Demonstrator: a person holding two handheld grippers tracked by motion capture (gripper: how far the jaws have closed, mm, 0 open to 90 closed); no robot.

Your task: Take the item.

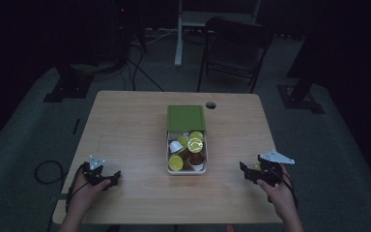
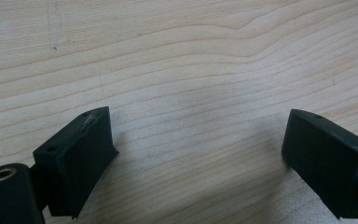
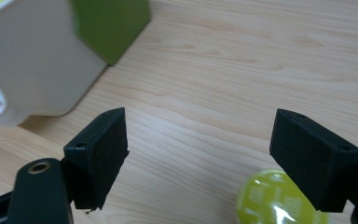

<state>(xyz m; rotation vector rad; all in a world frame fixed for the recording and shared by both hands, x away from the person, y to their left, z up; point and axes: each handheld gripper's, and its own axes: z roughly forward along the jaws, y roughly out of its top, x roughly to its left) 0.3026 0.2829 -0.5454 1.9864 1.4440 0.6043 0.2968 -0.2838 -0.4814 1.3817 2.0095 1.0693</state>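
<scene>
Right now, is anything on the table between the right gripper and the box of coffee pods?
Nothing visible: bare table lies between the right gripper and the box. A yellow-lidded pod lies by that gripper's open jaws.

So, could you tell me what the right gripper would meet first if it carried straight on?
Probably bare table: the right gripper points past the box, which sits off to its left.

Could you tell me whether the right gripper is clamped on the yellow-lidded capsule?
No: in the right gripper view the right gripper has its jaws standing wide apart, and the yellow-lidded capsule lies on the table below them, unpressed.
</scene>
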